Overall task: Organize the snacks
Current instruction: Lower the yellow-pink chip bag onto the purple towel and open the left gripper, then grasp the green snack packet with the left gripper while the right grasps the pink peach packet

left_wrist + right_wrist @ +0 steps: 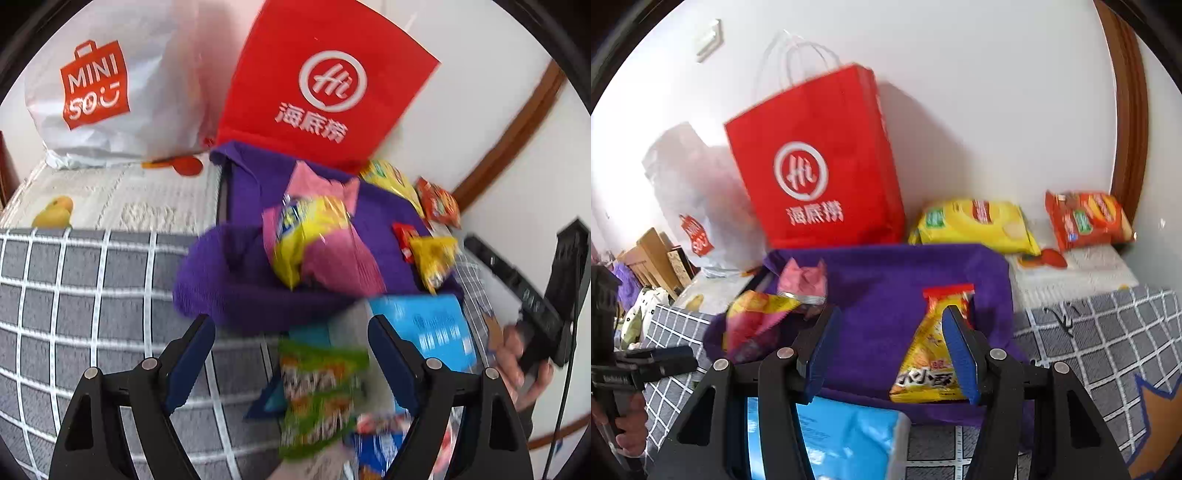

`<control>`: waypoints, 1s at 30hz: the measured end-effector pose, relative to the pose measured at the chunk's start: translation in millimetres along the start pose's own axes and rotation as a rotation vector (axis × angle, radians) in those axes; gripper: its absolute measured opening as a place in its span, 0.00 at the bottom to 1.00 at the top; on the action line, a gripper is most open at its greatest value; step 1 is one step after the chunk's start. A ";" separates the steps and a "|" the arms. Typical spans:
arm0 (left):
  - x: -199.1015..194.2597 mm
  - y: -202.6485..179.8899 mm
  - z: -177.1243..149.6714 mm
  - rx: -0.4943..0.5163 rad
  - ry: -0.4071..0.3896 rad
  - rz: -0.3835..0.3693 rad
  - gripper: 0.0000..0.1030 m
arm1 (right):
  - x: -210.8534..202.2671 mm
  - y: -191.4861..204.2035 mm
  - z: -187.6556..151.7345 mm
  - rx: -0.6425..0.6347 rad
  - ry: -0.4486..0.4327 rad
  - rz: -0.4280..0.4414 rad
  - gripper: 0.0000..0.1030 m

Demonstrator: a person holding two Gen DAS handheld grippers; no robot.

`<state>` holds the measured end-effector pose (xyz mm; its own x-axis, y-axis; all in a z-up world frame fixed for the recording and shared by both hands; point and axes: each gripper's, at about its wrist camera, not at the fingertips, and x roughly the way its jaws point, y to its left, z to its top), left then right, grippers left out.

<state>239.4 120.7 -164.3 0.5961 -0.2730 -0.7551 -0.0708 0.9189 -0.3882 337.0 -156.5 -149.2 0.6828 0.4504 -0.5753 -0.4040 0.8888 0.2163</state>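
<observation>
A purple cloth bag (240, 291) lies on the grey checked bedcover, holding a pink and yellow snack packet (314, 236). My left gripper (291, 321) is open just in front of it, and a blurred green snack packet (321, 395) lies below its fingers, untouched. In the right wrist view my right gripper (891, 314) stands open over the purple bag (886, 288). A small yellow packet with a red top (929, 365) lies on the cloth, partly behind the right finger (960, 354), with a clear gap to the left finger. A blue packet (846, 435) lies under this gripper.
A red paper bag (820, 177) and a white plastic bag (107, 96) stand against the wall. A large yellow chips bag (975, 225) and an orange-red one (1086, 218) lie behind the purple bag. More packets lie at the lower right (380, 443). The checked bedcover (74, 295) stretches left.
</observation>
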 end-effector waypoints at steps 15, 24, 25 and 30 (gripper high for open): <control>21.5 -19.6 -45.5 0.176 0.016 0.038 0.49 | -76.8 55.7 -84.8 -0.123 0.107 -0.089 0.56; 17.9 -19.8 -45.6 0.169 -0.057 0.046 0.42 | -87.2 48.5 -145.8 -0.013 0.231 -0.053 0.56; 17.8 -21.4 -45.8 0.174 -0.057 0.047 0.42 | -86.5 49.9 -149.4 -0.018 0.234 -0.079 0.56; 18.1 -19.4 -46.0 0.150 -0.043 -0.005 0.42 | -84.1 52.8 -152.4 0.017 0.231 -0.072 0.56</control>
<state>214.7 84.8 -194.7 0.6300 -0.2685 -0.7287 0.0510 0.9506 -0.3061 165.4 -160.3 -209.6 0.5509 0.3565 -0.7546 -0.3478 0.9200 0.1807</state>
